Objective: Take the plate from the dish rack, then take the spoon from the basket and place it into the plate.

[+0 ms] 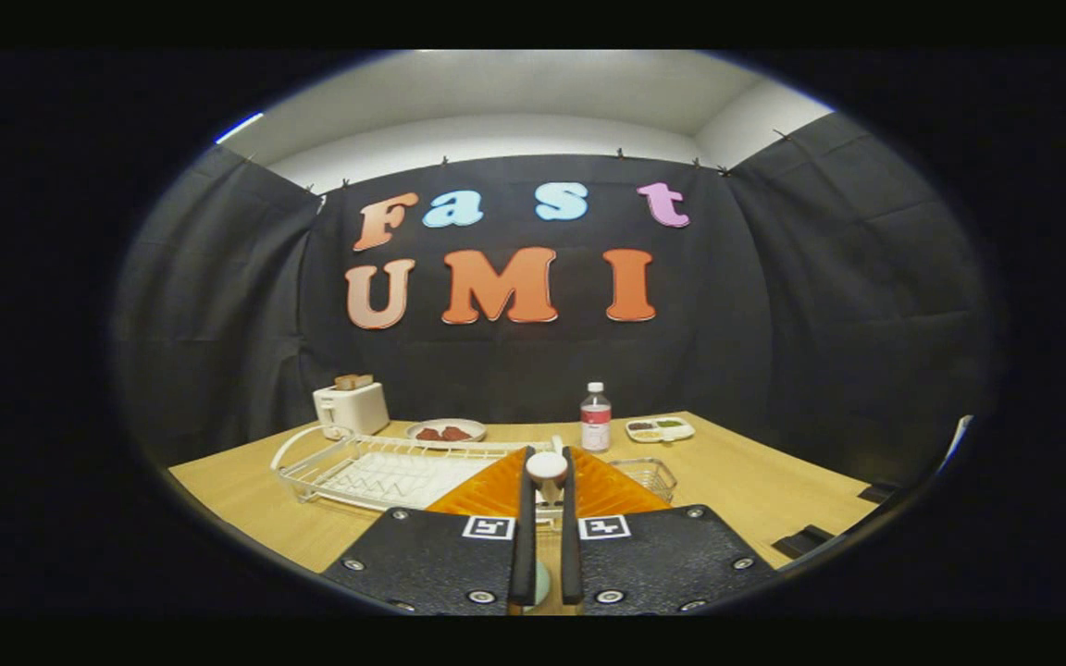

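Gripper (pixel 546 458) fingers pinch white spoon (pixel 547 467) above wooden table (pixel 755 472); wire dish rack (pixel 385 467), toaster (pixel 351 407) beyond, black cloth walls.

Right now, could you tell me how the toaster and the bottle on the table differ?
The toaster is cream and boxy with bread sticking out of its top; the bottle is clear, slim and tall, with a white cap and red label. The toaster stands beyond the dish rack, the bottle just beyond the gripper, whose fingers grip a white spoon. Both stand upright.

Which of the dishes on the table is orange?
The orange plate just beyond the closed gripper holding the spoon; the round plate and divided tray are white.
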The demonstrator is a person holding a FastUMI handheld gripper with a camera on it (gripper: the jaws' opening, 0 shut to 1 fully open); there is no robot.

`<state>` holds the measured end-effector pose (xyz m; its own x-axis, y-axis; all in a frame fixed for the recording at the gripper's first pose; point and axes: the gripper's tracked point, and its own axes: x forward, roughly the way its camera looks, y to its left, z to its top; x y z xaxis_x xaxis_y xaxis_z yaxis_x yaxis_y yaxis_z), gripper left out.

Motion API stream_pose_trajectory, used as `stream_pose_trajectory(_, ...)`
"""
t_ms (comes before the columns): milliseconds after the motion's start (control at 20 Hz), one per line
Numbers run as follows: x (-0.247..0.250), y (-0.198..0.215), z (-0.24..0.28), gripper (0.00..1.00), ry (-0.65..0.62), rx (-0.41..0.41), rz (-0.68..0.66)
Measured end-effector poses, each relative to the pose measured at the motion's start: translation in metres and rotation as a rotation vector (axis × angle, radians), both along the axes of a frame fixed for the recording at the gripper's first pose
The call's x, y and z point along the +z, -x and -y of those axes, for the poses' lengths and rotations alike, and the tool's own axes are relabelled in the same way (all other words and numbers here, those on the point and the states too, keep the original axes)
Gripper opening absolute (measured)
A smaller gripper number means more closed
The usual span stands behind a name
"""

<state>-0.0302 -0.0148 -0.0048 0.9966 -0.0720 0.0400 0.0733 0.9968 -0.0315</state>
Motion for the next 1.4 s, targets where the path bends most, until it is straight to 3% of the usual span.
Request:
stream_pose_trajectory(400,-0.046,-0.001,-0.058,0.11,-0.017,0.126,-0.076)
stream_pose_trajectory(850,-0.090,-0.010,-0.090,0.14,-0.010,0.221,-0.183)
stream_pose_trajectory(1100,-0.092,-0.013,-0.083,0.29,0.020,0.211,-0.202)
stream_pose_trajectory(1400,-0.074,-0.018,-0.052,0.69,0.011,0.167,-0.181)
